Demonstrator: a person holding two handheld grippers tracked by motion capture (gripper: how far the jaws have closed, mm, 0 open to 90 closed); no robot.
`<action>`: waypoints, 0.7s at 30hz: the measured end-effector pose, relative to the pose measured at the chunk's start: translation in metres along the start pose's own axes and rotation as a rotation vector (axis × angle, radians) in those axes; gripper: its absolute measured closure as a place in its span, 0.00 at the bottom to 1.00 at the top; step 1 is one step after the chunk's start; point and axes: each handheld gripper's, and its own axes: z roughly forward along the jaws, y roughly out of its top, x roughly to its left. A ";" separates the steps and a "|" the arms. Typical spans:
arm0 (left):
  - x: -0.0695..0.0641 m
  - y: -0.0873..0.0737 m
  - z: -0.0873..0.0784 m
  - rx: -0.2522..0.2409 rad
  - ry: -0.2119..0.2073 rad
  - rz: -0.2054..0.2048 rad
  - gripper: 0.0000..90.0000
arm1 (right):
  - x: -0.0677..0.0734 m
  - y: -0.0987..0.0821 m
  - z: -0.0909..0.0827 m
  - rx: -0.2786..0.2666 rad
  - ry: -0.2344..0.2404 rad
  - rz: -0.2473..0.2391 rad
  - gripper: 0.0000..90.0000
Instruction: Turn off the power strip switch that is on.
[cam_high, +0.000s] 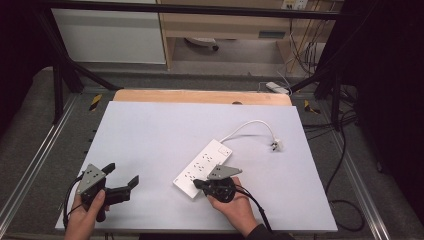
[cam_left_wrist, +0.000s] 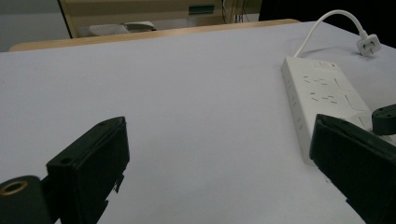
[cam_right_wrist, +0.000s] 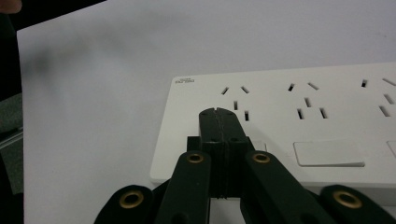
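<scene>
A white power strip (cam_high: 202, 168) lies at an angle on the white table, its white cord curving to a plug (cam_high: 276, 145) at the right. My right gripper (cam_high: 197, 184) is shut, its tips over the strip's near end. In the right gripper view the closed jaws (cam_right_wrist: 219, 113) rest over the strip's top face (cam_right_wrist: 327, 107), near a socket; nothing is held between them. My left gripper (cam_high: 121, 175) is open at the front left, clear of the strip. In the left gripper view the strip (cam_left_wrist: 322, 93) and its plug (cam_left_wrist: 369, 45) lie to the right of the open jaws.
The white table top (cam_high: 165, 135) has a wooden strip (cam_high: 200, 96) along its far edge. Black frame bars (cam_high: 60, 65) stand at both far corners. Cables (cam_high: 345, 165) hang off the right side.
</scene>
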 end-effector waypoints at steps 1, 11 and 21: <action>0.000 0.000 0.000 -0.001 0.000 0.000 0.05 | 0.000 0.000 0.000 -0.004 0.000 0.002 1.00; 0.000 0.000 0.000 0.003 0.006 0.009 0.05 | -0.004 0.005 -0.009 -0.063 -0.009 0.030 0.92; 0.000 0.000 0.000 0.003 0.006 0.008 0.05 | -0.007 0.013 -0.020 -0.102 -0.033 0.023 0.83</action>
